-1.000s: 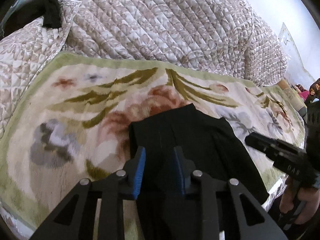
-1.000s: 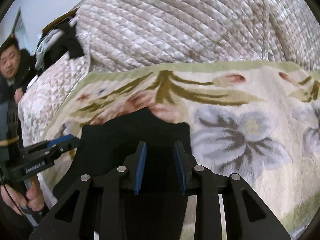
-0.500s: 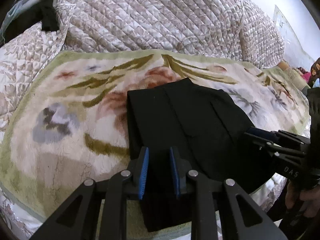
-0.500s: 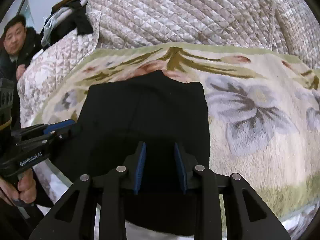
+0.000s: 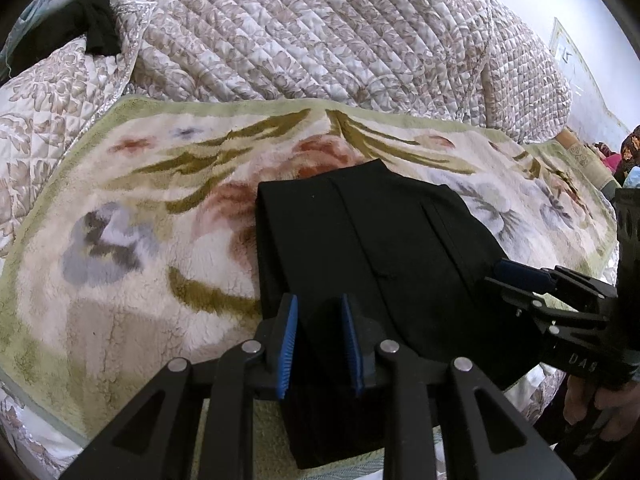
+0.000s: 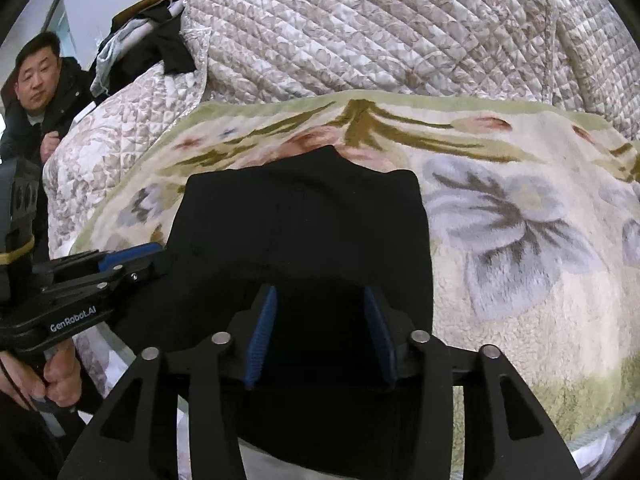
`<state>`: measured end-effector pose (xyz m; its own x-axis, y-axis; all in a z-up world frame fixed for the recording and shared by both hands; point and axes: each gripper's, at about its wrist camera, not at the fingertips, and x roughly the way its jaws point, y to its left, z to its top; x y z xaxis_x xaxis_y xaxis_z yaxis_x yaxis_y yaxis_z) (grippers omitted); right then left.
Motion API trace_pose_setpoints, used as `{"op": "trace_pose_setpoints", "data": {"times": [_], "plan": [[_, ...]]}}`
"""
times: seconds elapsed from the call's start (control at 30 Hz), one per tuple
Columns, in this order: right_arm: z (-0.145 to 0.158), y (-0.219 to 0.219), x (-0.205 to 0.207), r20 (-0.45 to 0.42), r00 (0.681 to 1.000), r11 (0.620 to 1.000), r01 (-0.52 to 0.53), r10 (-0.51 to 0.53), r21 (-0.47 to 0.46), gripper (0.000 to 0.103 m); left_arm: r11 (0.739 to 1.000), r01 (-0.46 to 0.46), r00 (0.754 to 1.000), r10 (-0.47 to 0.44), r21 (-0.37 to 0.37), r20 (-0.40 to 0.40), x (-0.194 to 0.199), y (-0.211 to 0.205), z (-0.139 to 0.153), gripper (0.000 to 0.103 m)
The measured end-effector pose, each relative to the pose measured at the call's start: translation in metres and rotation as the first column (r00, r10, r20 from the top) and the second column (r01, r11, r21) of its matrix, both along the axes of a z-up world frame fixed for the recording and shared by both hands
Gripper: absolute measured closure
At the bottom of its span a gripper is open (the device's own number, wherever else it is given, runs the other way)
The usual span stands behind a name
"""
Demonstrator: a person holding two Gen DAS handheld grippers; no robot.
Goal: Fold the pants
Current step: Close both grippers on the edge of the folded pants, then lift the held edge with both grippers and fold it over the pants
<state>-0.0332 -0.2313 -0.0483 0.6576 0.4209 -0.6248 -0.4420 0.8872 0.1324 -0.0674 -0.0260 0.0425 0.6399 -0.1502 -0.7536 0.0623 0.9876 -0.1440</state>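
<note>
— Where are the pants now?

— The black pants [image 5: 360, 248] lie folded into a thick stack on my flowered fleece blanket [image 5: 132, 248], which is spread over the bed. The near end of the stack hangs a little past the blanket's front edge, towards me. Behind the blanket the quilted bedspread [image 5: 312, 32] is heaped up high.

— And your left tongs?

— My left tongs [image 5: 320, 340] sit at the near left corner of the stack. The blue pads are narrow apart with black cloth between them. I cannot tell whether they really pinch it or only stand around it.

— The right ones?

— My right tongs [image 6: 320, 336] are at the near right part of the stack, and their jaws are opening. The pads stand clear on both sides, with the dark fabric lying between them but not squeezed.

— Anyone else about?

— A person in a dark jacket [image 6: 36, 92] is beside the bed, far left in my right view, next to some clothes [image 6: 144, 44] piled there.
</note>
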Motion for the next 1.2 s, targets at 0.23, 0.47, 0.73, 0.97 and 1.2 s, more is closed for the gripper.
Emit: {"op": "trace_pose_setpoints", "data": {"times": [0.23, 0.47, 0.73, 0.97, 1.2], "plan": [[0.005, -0.001, 0.004, -0.009, 1.000, 1.000, 0.014, -0.014, -0.006, 0.056, 1.000, -0.026, 1.000, 0.026, -0.016, 0.009, 0.005, 0.009, 0.008, 0.077], [0.011, -0.007, 0.005, -0.011, 0.999, 0.999, 0.049, -0.049, -0.012, 0.056, 0.999, 0.016, 0.999, -0.014, -0.044, 0.045, 0.002, -0.002, 0.019, 0.077], [0.011, -0.010, 0.002, -0.003, 0.999, 0.999, 0.051, -0.052, -0.018, 0.056, 0.997, 0.060, 0.998, -0.059, -0.049, 0.025, -0.003, -0.016, 0.008, 0.080], [0.007, -0.009, 0.003, -0.013, 0.999, 0.999, 0.042, -0.042, -0.026, 0.057, 0.997, 0.068, 0.997, -0.068, -0.018, 0.028, -0.004, -0.020, 0.005, 0.080], [0.005, -0.008, 0.003, -0.016, 0.999, 0.999, 0.040, -0.040, -0.032, 0.057, 0.999, 0.039, 0.999, -0.039, 0.015, 0.036, 0.001, -0.015, 0.006, 0.080]]}}
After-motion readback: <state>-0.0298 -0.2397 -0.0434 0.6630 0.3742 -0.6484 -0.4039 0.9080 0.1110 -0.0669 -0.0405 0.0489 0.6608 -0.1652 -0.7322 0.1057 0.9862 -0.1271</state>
